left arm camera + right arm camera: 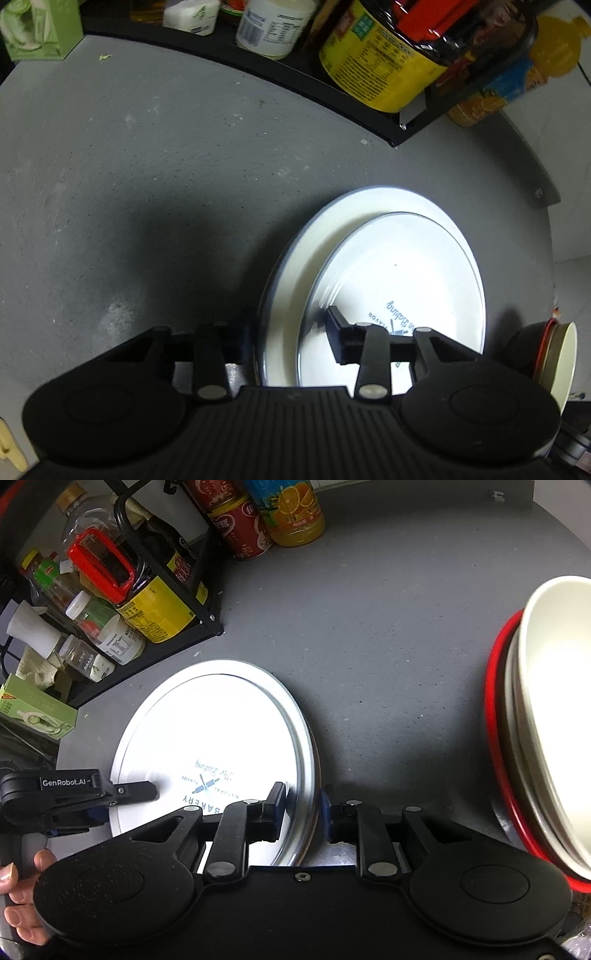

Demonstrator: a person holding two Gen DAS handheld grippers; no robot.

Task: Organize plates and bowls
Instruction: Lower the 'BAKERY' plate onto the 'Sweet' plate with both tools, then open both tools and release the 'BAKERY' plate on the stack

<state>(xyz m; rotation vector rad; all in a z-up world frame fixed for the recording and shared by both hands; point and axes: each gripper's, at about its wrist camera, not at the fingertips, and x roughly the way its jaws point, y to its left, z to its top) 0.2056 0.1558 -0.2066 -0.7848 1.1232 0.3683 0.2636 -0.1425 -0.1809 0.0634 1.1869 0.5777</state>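
The grey countertop (388, 635) filled both views. On it, lower centre in each frame, lay the plates: a larger white plate (295, 266) underneath and a smaller printed bakery plate (207, 731) stacked on it, shifted toward one side. A stack of bowls (546, 716), cream inside with a red rim at the bottom, stood at the right edge of the right wrist view, well apart from the plates. A black rack (177, 627) of bottles and jars occupied the upper left there.

The right gripper (303, 808) straddled the plates' near right rim, one finger over the printed plate and the other outside; its jaws stood slightly parted and whether the pads pressed the rim could not be told. The left gripper (284, 339) straddled the left rim likewise, its grip also unclear. Fingers (14, 890) of a hand showed at the lower left.
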